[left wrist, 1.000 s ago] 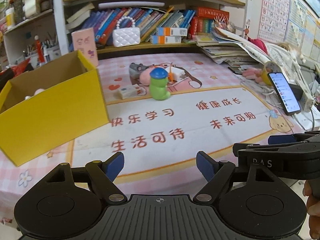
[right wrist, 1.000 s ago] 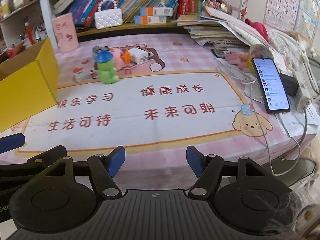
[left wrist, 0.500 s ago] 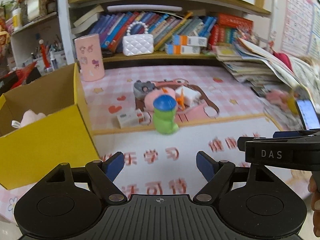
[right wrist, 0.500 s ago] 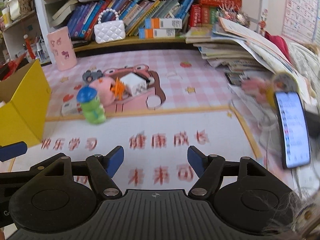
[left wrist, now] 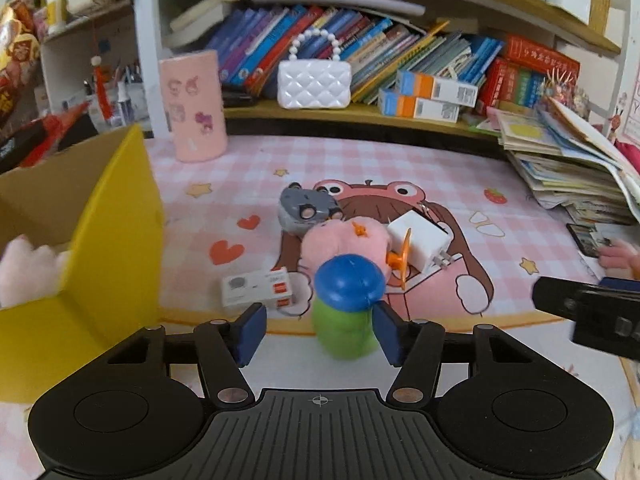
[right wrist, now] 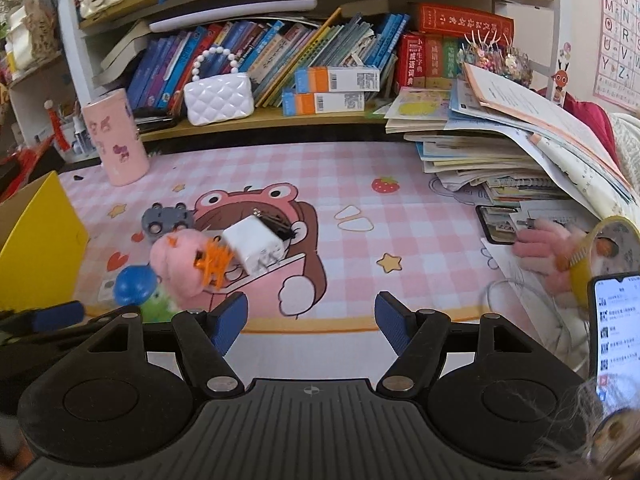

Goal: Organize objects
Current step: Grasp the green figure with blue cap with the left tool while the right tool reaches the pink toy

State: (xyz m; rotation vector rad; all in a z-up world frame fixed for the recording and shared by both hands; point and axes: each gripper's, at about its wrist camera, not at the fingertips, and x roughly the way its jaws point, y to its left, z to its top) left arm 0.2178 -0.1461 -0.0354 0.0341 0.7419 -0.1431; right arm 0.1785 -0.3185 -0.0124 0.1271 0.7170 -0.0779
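A green caterpillar toy with a blue cap (left wrist: pixel 348 284) stands upright on the pink mat between the fingers of my left gripper (left wrist: pixel 319 332). Its jaws are closing: the right pad is at the toy's side and a gap shows at the left pad. Just behind the toy lie a pink plush (left wrist: pixel 344 240), an orange clip (left wrist: pixel 400 258), a white charger (left wrist: pixel 418 240), a grey toy car (left wrist: pixel 302 208) and a small white box (left wrist: pixel 256 290). My right gripper (right wrist: pixel 312 326) hovers open over the mat with nothing between its fingers, right of the charger (right wrist: pixel 256 248).
An open yellow box (left wrist: pixel 116 240) with a pale plush (left wrist: pixel 24 268) inside stands at the left. A pink cup (right wrist: pixel 116 140) and white purse (right wrist: pixel 218 98) sit at the back. A book stack (right wrist: pixel 500 160), a tape roll and a lit phone (right wrist: pixel 616 332) crowd the right.
Both grippers have moved forward across the mat toward the pile of toys. The left jaws have narrowed, and the green toy now stands between them.
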